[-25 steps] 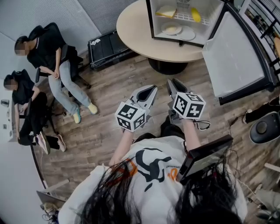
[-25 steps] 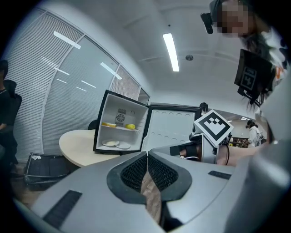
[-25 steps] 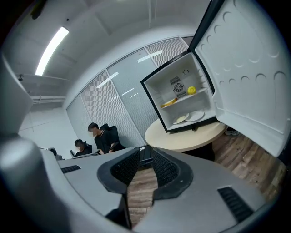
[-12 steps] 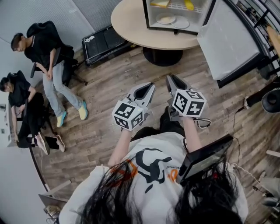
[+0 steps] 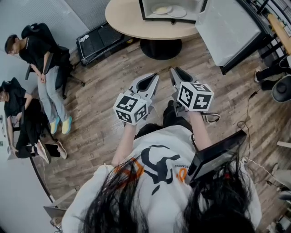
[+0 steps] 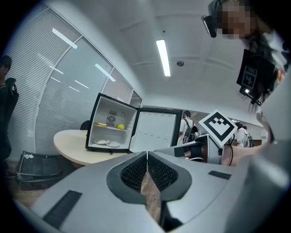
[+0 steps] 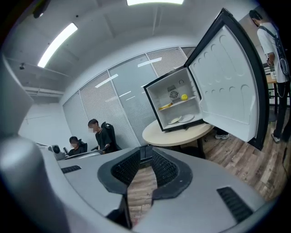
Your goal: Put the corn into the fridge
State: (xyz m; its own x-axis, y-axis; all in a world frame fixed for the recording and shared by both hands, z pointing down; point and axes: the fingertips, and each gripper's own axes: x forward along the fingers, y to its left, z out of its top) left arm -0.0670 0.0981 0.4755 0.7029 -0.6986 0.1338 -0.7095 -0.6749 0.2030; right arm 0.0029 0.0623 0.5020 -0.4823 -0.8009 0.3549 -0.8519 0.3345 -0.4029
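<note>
The small white fridge [image 5: 200, 4] stands open on a round beige table [image 5: 129, 22], its door [image 5: 227, 29] swung to the right. In the left gripper view a long yellow piece, possibly the corn [image 6: 101, 124], and a round yellow item [image 6: 120, 126] lie on the fridge's shelf [image 6: 109, 129], with two plates [image 6: 107, 143] below. The right gripper view shows the same yellow piece [image 7: 166, 105]. My left gripper [image 5: 151, 78] and right gripper [image 5: 174, 71] hover side by side over the wooden floor, well short of the table. Both are shut, with nothing between the pads.
Two people sit at the left [image 5: 38, 50] [image 5: 16, 107]. A black case [image 5: 97, 40] lies on the floor by the table. Cables [image 5: 248, 109] trail at the right. Another person [image 7: 273, 41] stands past the fridge door.
Table and fridge have slid toward the top edge of the head view, so both grippers are now farther from them. The jaws stay shut and carry nothing.
</note>
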